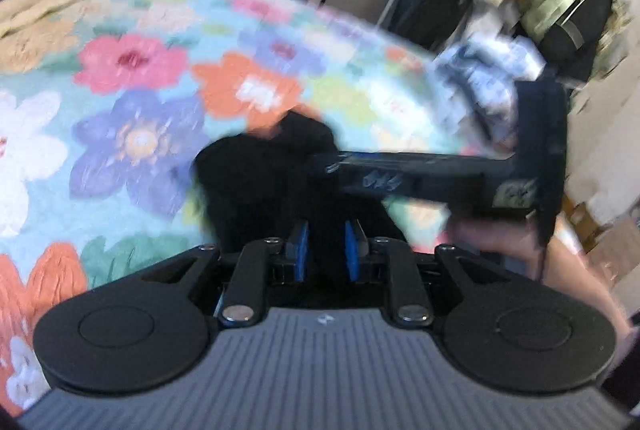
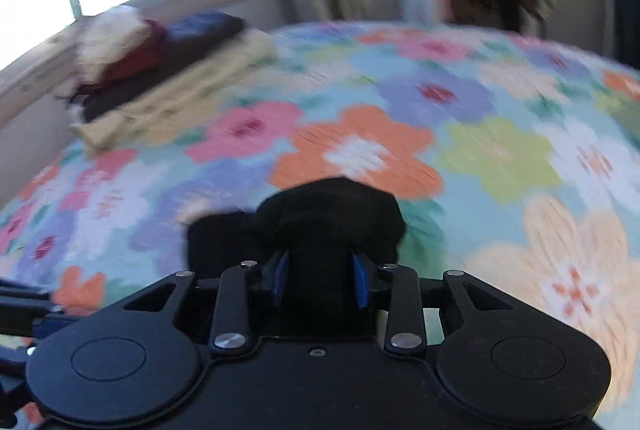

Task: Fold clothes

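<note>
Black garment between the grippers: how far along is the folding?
Done: folded clothes stacked at the bed's far edge. In hand: both the left gripper and right gripper clamp the bunched black garment above the floral bedspread. Left: folding it; blur hides detail.

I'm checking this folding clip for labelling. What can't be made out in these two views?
- Black garment: bunched and motion-blurred in both views, so its type is unclear.
- Left gripper: the cloth hides its fingertips in the left wrist view.
- Right gripper: cloth fills the jaws, hiding the tips.
- Folded pile by the window: too blurred to count.
- Blue-white cloth: partly behind the other gripper.
</note>
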### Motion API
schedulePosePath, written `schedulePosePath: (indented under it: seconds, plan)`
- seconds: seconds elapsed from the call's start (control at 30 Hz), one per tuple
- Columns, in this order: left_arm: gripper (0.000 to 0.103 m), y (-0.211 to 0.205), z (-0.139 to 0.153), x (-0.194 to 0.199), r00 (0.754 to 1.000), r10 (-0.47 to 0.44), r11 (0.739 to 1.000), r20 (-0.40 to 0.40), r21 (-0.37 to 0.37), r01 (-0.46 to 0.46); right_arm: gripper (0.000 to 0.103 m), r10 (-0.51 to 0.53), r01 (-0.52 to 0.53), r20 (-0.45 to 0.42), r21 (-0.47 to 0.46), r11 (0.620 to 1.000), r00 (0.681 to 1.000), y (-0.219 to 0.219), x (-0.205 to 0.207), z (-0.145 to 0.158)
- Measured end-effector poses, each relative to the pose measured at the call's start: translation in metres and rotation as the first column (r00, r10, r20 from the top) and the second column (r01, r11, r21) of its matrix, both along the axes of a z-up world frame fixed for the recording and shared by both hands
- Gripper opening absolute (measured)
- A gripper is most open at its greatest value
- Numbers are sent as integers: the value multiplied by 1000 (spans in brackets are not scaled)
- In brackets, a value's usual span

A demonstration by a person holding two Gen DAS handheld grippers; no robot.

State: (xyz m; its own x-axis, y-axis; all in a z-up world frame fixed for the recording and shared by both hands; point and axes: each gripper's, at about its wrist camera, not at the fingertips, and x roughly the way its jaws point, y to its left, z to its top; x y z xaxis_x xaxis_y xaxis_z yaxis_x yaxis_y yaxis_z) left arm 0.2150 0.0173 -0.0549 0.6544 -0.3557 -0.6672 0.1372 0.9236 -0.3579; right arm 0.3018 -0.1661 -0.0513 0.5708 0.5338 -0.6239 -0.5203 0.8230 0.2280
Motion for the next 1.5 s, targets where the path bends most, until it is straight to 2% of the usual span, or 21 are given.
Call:
schedulePosePath:
  seconds: [0.07,0.1,0.2,0.23,0.3,0.37,0.4,0.47,0.5,0.53,0.6,0.67,0.73,0.8,0.87,0.93,1.07,1.17,1.27,1.4,1.5]
  plan:
    - [20,-4,-19,6,997,-6,998,-80,65,11,43,-42,43,-26,29,999,999,-10,-3,3]
    - [20,-3,-23,8,996,-4,998,-93,64,10,44,-61,63,-30,58,996,998,-17,-8,5]
    - [21,13,-24,13,990,51,996,-129,-61,-60,44,-83,77,27,172,982,996,-33,-42,18]
    - [21,17,-26,13,988,64,993,-139,-85,-76,44,-72,64,42,178,982,996,-34,-56,21]
    - [21,20,-28,12,987,70,992,-144,-95,-84,44,-45,39,57,114,993,997,-26,-82,19]
    - [21,20,-28,11,987,73,992,-141,-93,-86,44,-18,19,62,-11,1000,998,-11,-103,8]
    - [21,19,-28,9,987,75,992,-140,-92,-88,44,-4,9,63,-81,997,998,-3,-112,1]
    - [22,18,-28,7,987,77,991,-139,-99,-91,47,7,15,122,-179,984,992,8,-134,-11]
    - [22,19,-30,7,987,77,989,-140,-112,-93,50,9,23,159,-201,979,987,11,-144,-14]
    - [22,19,-29,5,987,81,988,-136,-117,-97,57,6,27,170,-190,981,985,12,-150,-12]
    - [28,21,-24,0,990,87,985,-115,-136,-102,66,-8,28,148,-138,990,989,8,-156,-4]
    - [47,22,-17,-7,991,93,983,-93,-151,-107,67,-24,37,129,-100,994,991,4,-159,6]
    - [58,20,-7,-18,991,108,982,-77,-147,-119,67,-38,53,138,-105,993,990,2,-165,17]
    - [62,15,4,-30,990,127,982,-58,-135,-134,71,-49,69,150,-126,990,987,0,-173,28]
    - [72,11,17,-45,988,151,973,-32,-170,-155,76,-63,88,159,-152,985,985,-2,-181,38]
    - [74,8,30,-58,983,182,964,-28,-192,-184,84,-89,116,154,-179,977,984,-4,-189,46]
    - [78,-1,50,-84,975,223,967,-6,-123,-222,84,-139,171,146,-235,957,979,-8,-204,61]
    - [80,-10,56,-106,977,213,974,-7,-77,-213,84,-215,220,43,-203,954,976,-19,-213,64]
    - [80,-23,55,-124,987,158,986,-21,-49,-159,84,-252,240,-52,-163,957,966,-32,-226,59]
    - [84,-37,57,-149,992,123,992,5,18,-123,84,-308,292,-49,-202,935,950,-36,-250,55]
    - [94,-42,56,-162,991,131,988,12,76,-132,84,-310,296,-42,-200,934,950,-35,-262,56]
